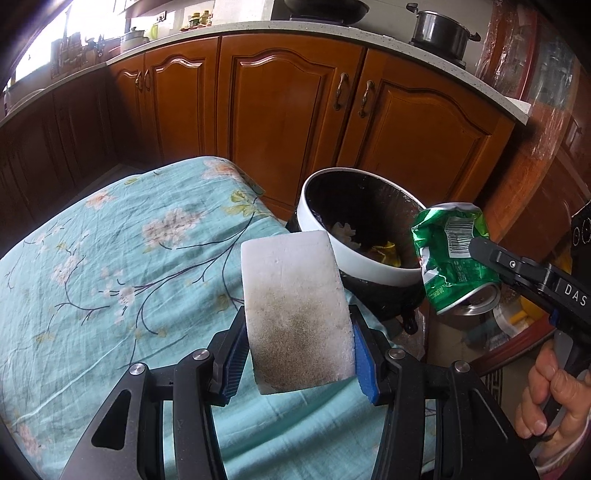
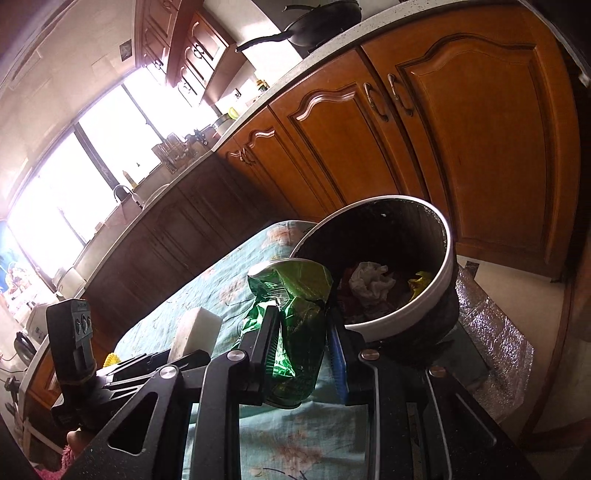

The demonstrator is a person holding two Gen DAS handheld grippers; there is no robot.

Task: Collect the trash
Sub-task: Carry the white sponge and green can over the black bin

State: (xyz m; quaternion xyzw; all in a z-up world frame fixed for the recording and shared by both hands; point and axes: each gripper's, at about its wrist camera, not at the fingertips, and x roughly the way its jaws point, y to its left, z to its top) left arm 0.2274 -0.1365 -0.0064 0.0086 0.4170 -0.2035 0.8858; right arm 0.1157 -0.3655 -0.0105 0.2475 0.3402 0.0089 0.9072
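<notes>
While both claws are loaded, the scene reads as follows.

Left gripper [image 1: 297,350]: clamped on a white foam block [image 1: 295,310], blue pads pressed to its two long sides; the block stands up out of the jaws, its lower face speckled grey with dirt.

Right gripper [image 2: 301,347]: clamped on a crushed green can [image 2: 291,317], fingers squeezing its dented middle; in the left wrist view the can [image 1: 452,254] hangs in the air just beside the bin's right rim, barcode facing the camera and open end pointing down.

Right hand [image 1: 550,398]: wrapped around the gripper handle at the lower right of the left wrist view.

Trash bin [image 1: 332,225]: white rim, black liner, standing off the far right corner of the table; inside lie crumpled white paper [image 2: 369,280] and a yellow scrap [image 2: 421,280].

Table [image 1: 110,258]: covered by a teal floral cloth; the foam block is held above its right edge, close to the bin.

Background: wooden cabinets [image 1: 288,110] under a pale counter [image 1: 258,27] carrying a steel pot [image 1: 439,31].
</notes>
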